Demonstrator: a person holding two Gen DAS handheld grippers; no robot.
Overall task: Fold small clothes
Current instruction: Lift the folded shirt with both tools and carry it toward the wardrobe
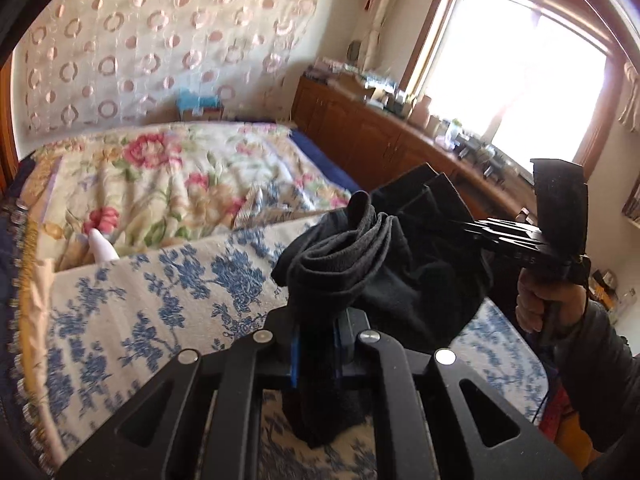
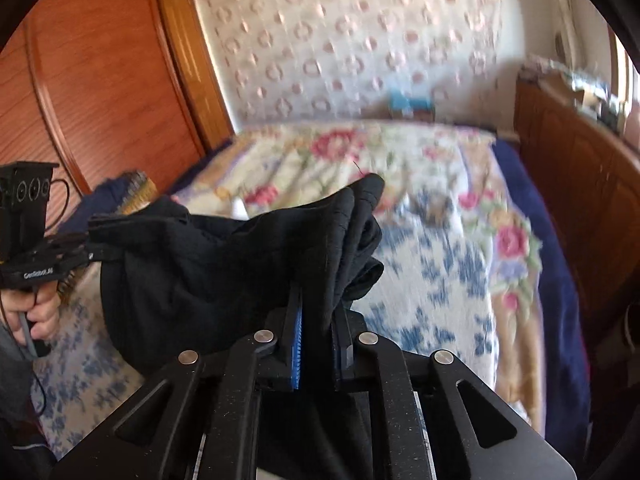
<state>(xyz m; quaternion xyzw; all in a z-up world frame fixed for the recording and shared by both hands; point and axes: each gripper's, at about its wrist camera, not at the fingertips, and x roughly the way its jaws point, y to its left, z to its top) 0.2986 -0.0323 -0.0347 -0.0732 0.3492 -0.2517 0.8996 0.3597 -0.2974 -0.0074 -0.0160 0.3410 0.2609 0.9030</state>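
Black garment [image 1: 384, 264] hung between both grippers above the floral bedspread [image 1: 160, 300]; left gripper [image 1: 318, 344] and right gripper [image 2: 318, 344] each pinched a bunched edge. Left handle read "GenRobot".

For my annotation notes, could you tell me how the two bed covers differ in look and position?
The blue-flowered cover has blue blossoms on white; the pink-flowered quilt has pink and red blooms with green leaves on cream. The blue-flowered cover lies nearer, under the black garment; the quilt lies behind, toward the wall. Both are floral and rumpled.
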